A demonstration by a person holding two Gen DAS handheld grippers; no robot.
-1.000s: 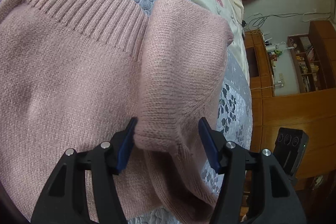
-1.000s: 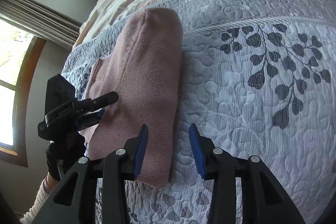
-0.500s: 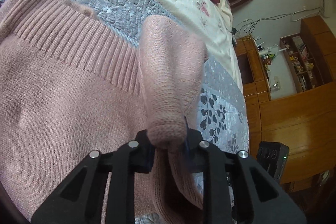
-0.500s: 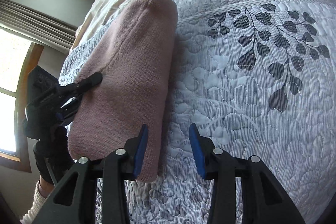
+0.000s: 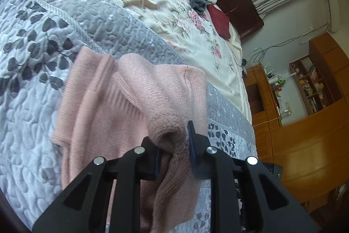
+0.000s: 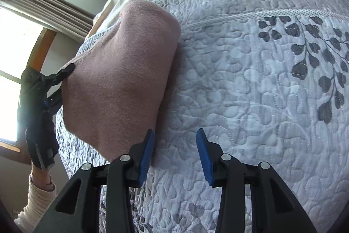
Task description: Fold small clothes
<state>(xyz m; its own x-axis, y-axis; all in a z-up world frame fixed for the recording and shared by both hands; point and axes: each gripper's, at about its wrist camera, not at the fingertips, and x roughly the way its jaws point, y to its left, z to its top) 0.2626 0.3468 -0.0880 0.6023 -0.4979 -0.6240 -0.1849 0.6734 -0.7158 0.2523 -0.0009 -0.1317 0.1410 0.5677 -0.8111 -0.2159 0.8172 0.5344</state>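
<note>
Pink knit sweater [image 5: 122, 123], small, fuzzy-ish yarn w/ a ribbed band showing on one edge. Part of it's bunched up and lifted off the bed, the pinched bit making a thick rounded wad, rest draping down in loose folds. Lower part looks like it's touching the grey leaf-print quilt, can't tell exactly how much. From the right wrist view the sweater [image 6: 117, 80] reads as a smooth dusty-pink slab, raised on one side, far end rounded like a fold. Ribbing is blurry in the left view.

The left gripper [image 5: 173, 151] pinches a pink sweater [image 5: 139, 106] fold above the quilt [image 5: 32, 80].
</note>
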